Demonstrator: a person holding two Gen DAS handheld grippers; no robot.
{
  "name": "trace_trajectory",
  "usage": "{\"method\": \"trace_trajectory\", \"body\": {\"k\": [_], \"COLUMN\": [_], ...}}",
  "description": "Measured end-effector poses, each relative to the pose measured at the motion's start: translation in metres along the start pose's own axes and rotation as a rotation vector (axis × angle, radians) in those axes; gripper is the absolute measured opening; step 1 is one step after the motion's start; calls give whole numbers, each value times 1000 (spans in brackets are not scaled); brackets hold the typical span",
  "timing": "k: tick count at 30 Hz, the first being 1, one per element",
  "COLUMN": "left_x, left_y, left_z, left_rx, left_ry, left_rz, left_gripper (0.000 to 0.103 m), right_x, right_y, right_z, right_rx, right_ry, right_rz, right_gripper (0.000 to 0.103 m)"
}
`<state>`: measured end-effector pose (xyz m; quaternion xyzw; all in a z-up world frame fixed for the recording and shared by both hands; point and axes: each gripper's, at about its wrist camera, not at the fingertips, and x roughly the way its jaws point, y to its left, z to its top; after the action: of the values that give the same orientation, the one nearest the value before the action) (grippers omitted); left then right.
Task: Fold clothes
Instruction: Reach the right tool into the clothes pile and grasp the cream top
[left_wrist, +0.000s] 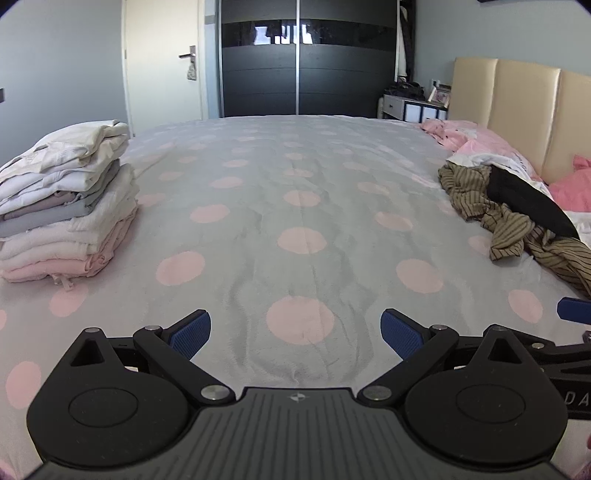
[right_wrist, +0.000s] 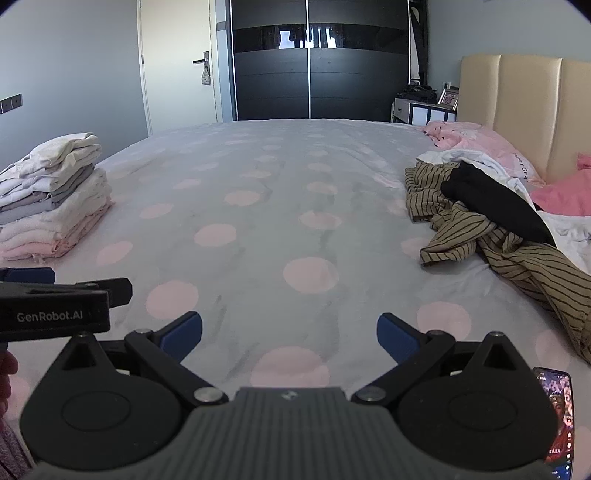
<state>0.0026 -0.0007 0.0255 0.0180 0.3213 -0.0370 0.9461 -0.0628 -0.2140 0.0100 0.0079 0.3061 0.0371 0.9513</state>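
Observation:
A stack of folded pale and pink clothes (left_wrist: 62, 206) (right_wrist: 55, 206) sits on the left of the bed. On the right lies an unfolded heap: a brown striped garment (left_wrist: 517, 236) (right_wrist: 480, 236), a black piece (left_wrist: 528, 199) (right_wrist: 495, 203) on top of it and white cloth (right_wrist: 491, 166) behind. My left gripper (left_wrist: 295, 334) hovers open over the bedspread with nothing between its blue pads. Beside it, my right gripper (right_wrist: 289, 336) is open too and holds nothing. Both are well short of the heap.
The grey bedspread with pink dots (left_wrist: 295, 192) (right_wrist: 280, 192) stretches ahead. Pink pillows (left_wrist: 476, 142) and a beige headboard (right_wrist: 524, 110) are at the right. A lit phone (right_wrist: 557, 406) lies near my right gripper. Dark wardrobe (left_wrist: 306, 59) and a door stand behind the bed.

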Motion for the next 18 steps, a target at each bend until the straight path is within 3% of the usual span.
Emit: {"method": "trace_trajectory", "body": {"k": [9,15,18], "left_x": [10,27,38], "left_y": [8,20,27], "left_z": [32,56,64], "left_rx": [16,76,83], "left_ry": [59,68,57], "left_rz": [-70,-66,-54], "left_gripper": [100,100,99], "right_x": [6,20,36], "right_y": [-53,-121,-155], "right_z": [29,54,67], "right_rx": [-29,-68,-76], "right_ry": [103,108,115], "right_rz": [26,-67,-115], "right_gripper": [101,97,88]}}
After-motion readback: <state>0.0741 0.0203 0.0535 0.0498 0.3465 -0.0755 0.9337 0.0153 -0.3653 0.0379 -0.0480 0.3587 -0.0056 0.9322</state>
